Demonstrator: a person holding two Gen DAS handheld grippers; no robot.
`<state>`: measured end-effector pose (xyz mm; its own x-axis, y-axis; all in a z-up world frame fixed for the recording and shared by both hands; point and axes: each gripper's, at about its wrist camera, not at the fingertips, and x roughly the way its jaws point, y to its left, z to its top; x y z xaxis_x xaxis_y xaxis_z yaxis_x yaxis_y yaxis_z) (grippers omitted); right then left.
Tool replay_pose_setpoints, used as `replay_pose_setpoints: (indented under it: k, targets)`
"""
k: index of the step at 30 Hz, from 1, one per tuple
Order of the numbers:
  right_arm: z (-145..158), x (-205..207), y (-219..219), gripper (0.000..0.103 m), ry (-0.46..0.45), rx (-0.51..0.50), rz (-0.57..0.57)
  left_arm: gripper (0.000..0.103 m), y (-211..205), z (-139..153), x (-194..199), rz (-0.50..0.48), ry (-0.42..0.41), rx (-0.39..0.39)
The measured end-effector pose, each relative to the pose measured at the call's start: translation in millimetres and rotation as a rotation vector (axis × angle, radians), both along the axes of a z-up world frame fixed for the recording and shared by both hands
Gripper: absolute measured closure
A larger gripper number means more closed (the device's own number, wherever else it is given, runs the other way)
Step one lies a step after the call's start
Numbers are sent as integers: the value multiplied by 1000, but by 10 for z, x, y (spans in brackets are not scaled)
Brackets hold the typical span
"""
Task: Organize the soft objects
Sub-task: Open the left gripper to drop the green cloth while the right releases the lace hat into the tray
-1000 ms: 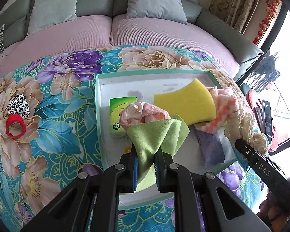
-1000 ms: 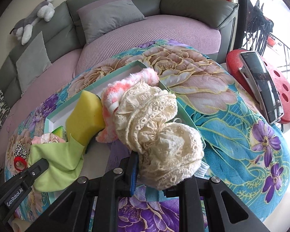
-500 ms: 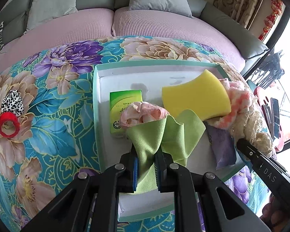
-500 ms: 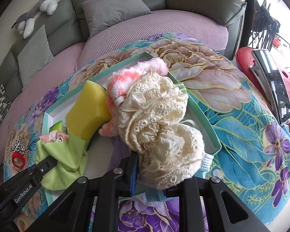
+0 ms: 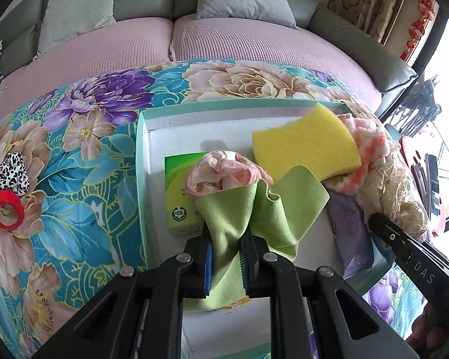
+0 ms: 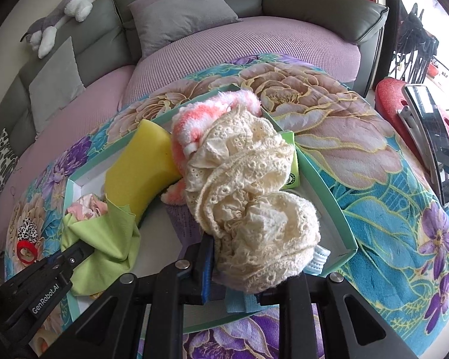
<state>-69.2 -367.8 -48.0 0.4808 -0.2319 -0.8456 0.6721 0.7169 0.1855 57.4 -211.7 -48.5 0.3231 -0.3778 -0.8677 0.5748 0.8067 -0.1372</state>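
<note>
Both hands have come down over the shallow white tray with the mint-green rim point(image 5: 141, 161), and the tray now fills more of each view than a second ago. The left tongs point(image 5: 226, 249) are still pinched narrow on the lime-green microfibre cloth point(image 5: 233, 218), whose free end has spread onto the tray floor near the front edge, against the crumpled pink floral fabric point(image 5: 221, 173). The right tongs point(image 6: 236, 264) carry the cream lace bundle point(image 6: 248, 197) and their jaws are just starting to part, with the lace still between them. It sags onto the tray's right side, over the rim.

My read: both soft pieces are being set down in the tray, and the right one is about to be let go.

The count now. In the tray:
- one yellow curved sponge point(image 5: 305, 146), propped toward the back right corner
- one fluffy pink-and-white knit piece point(image 6: 200, 125) beside it
- one pink floral fabric
- two green tissue packs, one at the left point(image 5: 178, 197), one at the right rim point(image 6: 291, 161)
- one lilac pack point(image 5: 350, 233) lying flat
- one pale blue face mask point(image 6: 317, 258) over the front right corner

Out on the flowered bedspread point(image 5: 74, 179), well left of the tray: one leopard-print scrunchie point(image 5: 11, 173) and one red ring point(image 5: 7, 212), touching each other. Those two are still to come in.
</note>
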Motion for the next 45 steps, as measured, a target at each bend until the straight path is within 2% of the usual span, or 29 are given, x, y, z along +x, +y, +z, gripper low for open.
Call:
replay_pose_setpoints:
  k: [1, 6, 14, 18, 20, 24, 27, 29, 34, 39, 45]
  targets:
    - [10, -3, 6, 79, 0, -3, 2, 85, 4, 7, 2, -1, 2, -4]
    - [45, -24, 35, 75, 7, -7, 0, 61, 54, 34, 30, 4, 43, -15]
    - [181, -85, 96, 51, 9, -56, -3, 46, 293, 188, 65, 53, 75, -53]
    - [255, -103, 125, 46, 6, -77, -4, 43, 458, 301, 95, 91, 56, -67]
    - [297, -109, 148, 44, 3, -92, -3, 27, 540, 350, 123, 115, 45, -74]
    - [350, -104, 189, 37, 4, -116, 4, 23, 690, 418, 176, 171, 19, -86]
    - [359, -90, 218, 32, 7, -125, 14, 15, 756, 424, 218, 204, 0, -78]
    - [360, -77, 237, 25, 8, -130, 24, 8, 787, 414, 236, 228, -19, -62]
    - [358, -53, 280, 1, 5, -147, 42, 7, 818, 378, 259, 257, -59, -4]
    - [365, -60, 277, 0, 2, -156, 29, 7, 868, 291, 304, 300, -59, 54]
    - [360, -50, 281, 0, 7, -152, 33, 7, 930, 310, 328, 330, -77, 51]
